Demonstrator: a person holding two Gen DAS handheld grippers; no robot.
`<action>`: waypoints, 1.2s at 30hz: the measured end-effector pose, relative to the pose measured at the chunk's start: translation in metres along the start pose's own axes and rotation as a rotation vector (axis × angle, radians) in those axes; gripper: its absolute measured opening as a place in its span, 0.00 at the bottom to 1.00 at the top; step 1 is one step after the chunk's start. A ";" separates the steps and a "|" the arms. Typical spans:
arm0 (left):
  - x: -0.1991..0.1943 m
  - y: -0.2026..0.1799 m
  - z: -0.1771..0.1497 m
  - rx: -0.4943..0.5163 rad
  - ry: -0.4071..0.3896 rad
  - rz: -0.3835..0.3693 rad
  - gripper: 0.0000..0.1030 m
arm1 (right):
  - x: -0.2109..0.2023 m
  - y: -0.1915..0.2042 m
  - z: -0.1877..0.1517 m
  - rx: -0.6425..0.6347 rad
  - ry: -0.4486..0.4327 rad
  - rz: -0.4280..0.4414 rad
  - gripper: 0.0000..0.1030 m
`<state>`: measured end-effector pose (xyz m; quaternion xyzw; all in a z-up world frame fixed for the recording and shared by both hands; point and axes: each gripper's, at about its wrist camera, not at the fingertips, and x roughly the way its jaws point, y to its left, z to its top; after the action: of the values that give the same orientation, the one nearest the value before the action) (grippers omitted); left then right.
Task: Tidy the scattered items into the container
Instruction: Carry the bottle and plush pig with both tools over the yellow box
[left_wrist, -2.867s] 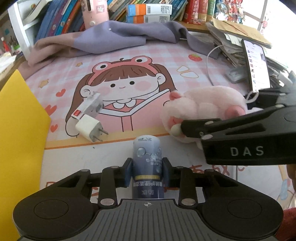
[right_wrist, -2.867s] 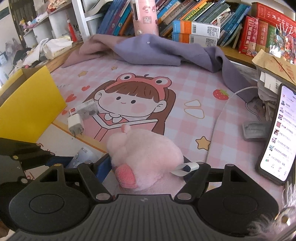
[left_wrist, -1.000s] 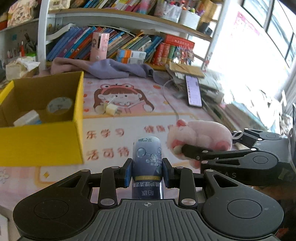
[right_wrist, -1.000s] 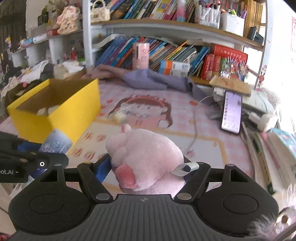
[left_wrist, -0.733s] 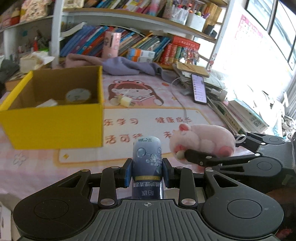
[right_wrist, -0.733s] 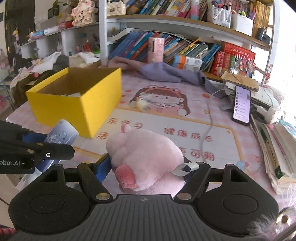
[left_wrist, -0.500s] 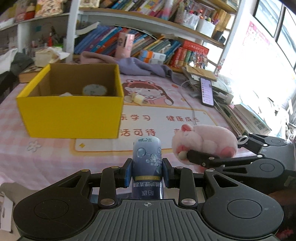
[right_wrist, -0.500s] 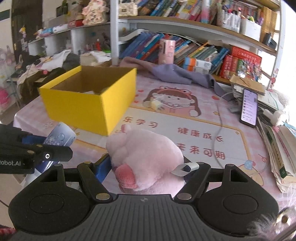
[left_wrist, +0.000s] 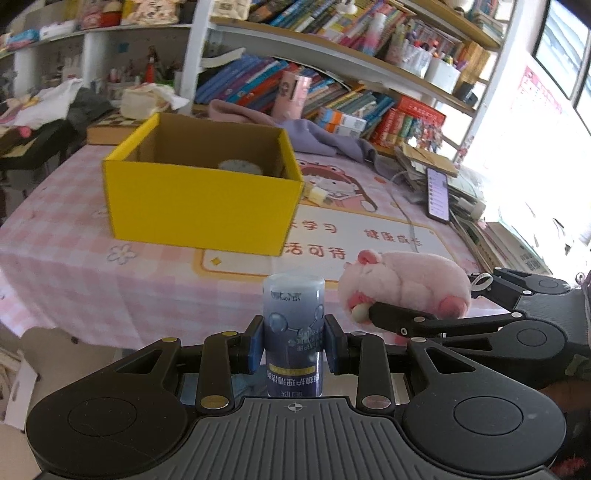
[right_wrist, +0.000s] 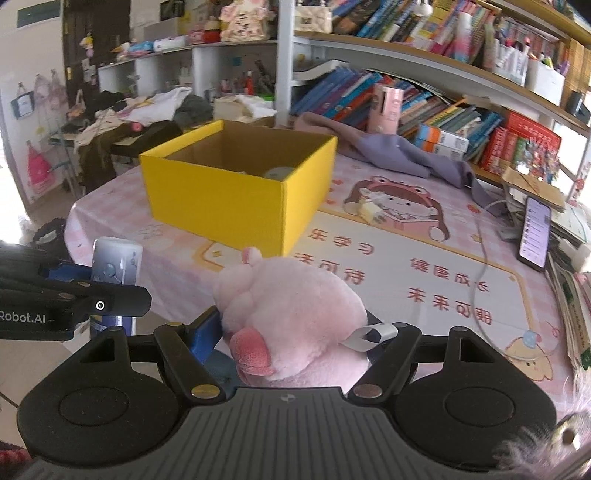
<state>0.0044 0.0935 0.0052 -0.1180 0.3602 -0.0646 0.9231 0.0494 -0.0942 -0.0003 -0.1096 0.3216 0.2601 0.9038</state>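
Pink checked tablecloth (left_wrist: 66, 266) under crowded bookshelves, both grippers loaded.

Left gripper (left_wrist: 293, 345): fingers (left_wrist: 255, 345) drawn close, clamped on the two sides of a blue bottle (left_wrist: 293, 325) standing upright between them, off the cloth. Right gripper (right_wrist: 291, 332): fingers (right_wrist: 205, 334) spread about halfway, pressed into a pink plush toy (right_wrist: 291, 310), white tag (right_wrist: 373, 334) poking out by the right finger. Ahead of both sets of fingertips, well apart: open yellow box (left_wrist: 199, 206) on the cloth, a roll of tape (left_wrist: 240, 168) inside. Beyond the right fingers, a white plug (right_wrist: 369, 210) on the cartoon mat (right_wrist: 399, 266).
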 end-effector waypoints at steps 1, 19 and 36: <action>-0.002 0.004 -0.001 -0.011 -0.004 0.006 0.30 | 0.000 0.003 0.000 -0.003 -0.001 0.009 0.71; -0.025 0.051 0.001 -0.117 -0.033 0.155 0.30 | 0.027 0.052 0.021 -0.092 0.011 0.169 0.71; 0.005 0.057 0.084 -0.067 -0.128 0.152 0.30 | 0.062 0.032 0.078 -0.133 -0.153 0.165 0.71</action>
<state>0.0672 0.1615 0.0468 -0.1253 0.3102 0.0253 0.9420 0.1143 -0.0138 0.0192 -0.1226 0.2418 0.3620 0.8919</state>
